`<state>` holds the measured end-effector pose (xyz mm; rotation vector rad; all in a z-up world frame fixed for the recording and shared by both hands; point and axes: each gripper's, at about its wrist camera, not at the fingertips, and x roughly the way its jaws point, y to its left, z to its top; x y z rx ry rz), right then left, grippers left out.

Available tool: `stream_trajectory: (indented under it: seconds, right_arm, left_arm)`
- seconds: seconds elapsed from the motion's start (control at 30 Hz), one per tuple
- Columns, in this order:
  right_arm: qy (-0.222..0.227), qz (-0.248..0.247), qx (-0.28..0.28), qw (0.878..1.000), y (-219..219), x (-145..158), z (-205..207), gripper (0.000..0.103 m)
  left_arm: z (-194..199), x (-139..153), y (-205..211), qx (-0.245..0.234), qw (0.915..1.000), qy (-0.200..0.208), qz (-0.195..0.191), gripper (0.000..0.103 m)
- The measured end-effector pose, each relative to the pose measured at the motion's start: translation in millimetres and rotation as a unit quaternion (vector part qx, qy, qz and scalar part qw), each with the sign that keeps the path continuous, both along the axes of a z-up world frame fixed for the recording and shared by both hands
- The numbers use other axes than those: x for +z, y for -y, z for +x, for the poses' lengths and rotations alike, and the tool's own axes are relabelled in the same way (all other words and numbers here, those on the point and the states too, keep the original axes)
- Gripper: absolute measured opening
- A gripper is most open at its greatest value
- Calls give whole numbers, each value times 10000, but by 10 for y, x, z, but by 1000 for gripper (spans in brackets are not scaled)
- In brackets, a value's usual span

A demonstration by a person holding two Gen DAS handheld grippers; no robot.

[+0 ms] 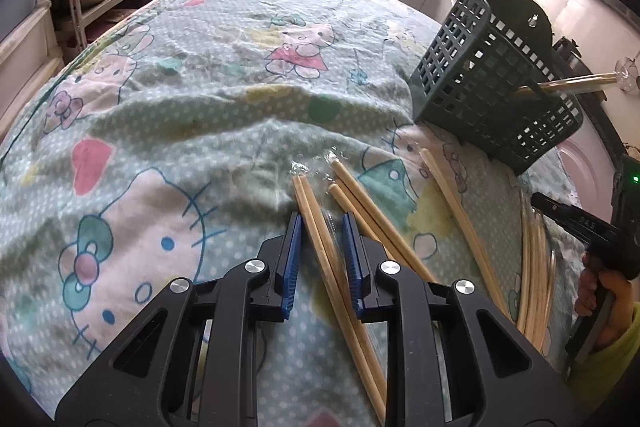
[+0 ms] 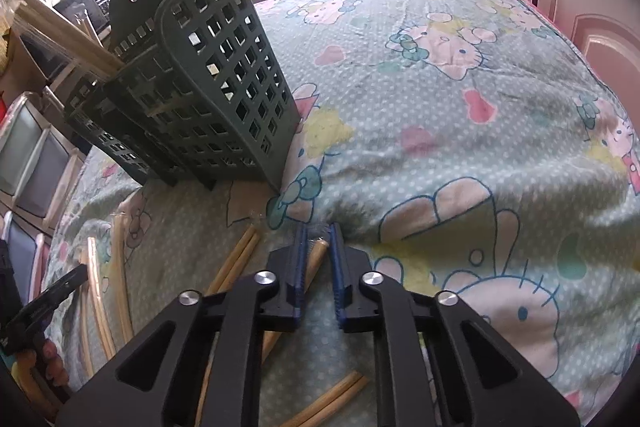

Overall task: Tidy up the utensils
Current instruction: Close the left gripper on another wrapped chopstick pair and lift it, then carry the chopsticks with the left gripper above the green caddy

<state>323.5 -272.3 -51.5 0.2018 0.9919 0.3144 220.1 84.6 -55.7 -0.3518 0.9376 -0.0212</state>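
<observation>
One wrapped pair of chopsticks (image 1: pixel 568 85) is already in the green utensil basket (image 1: pixel 492 83), ahead and to the right of the left gripper (image 1: pixel 321 227); several pairs are left on the cloth-covered counter (image 1: pixel 200 107). The left gripper is open, straddling a chopstick pair (image 1: pixel 320 227) whose long axis runs forward, blunt ends pointing away. The right gripper (image 2: pixel 318 239) is nearly closed around the blunt end of another pair (image 2: pixel 318 253), though I can't tell if it's pinched; the basket is ahead to its left.

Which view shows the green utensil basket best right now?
The right wrist view: the green utensil basket stands close and nearly whole, with chopsticks poking out of its top. The left wrist view shows it smaller, at the right edge.
</observation>
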Motion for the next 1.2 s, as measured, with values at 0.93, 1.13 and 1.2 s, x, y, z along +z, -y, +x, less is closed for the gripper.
stream_trajectory:
  seconds: [0.93,1.13,1.2]
  right_arm:
    - [1404,529,1096,9826,-255,1136,-686,7]
    - [1792,522,1153,9756,-272,1430,-802,6]
    - [1897,505,1137,9739,-265,1497,-828,6]
  left_arm:
    - [-85,872,28,-180,9935,1119,43,1]
    - [-92,1138,105,-321,9891,1435,39,1]
    - [-74,1233,150,-376,9874,1539,38,1]
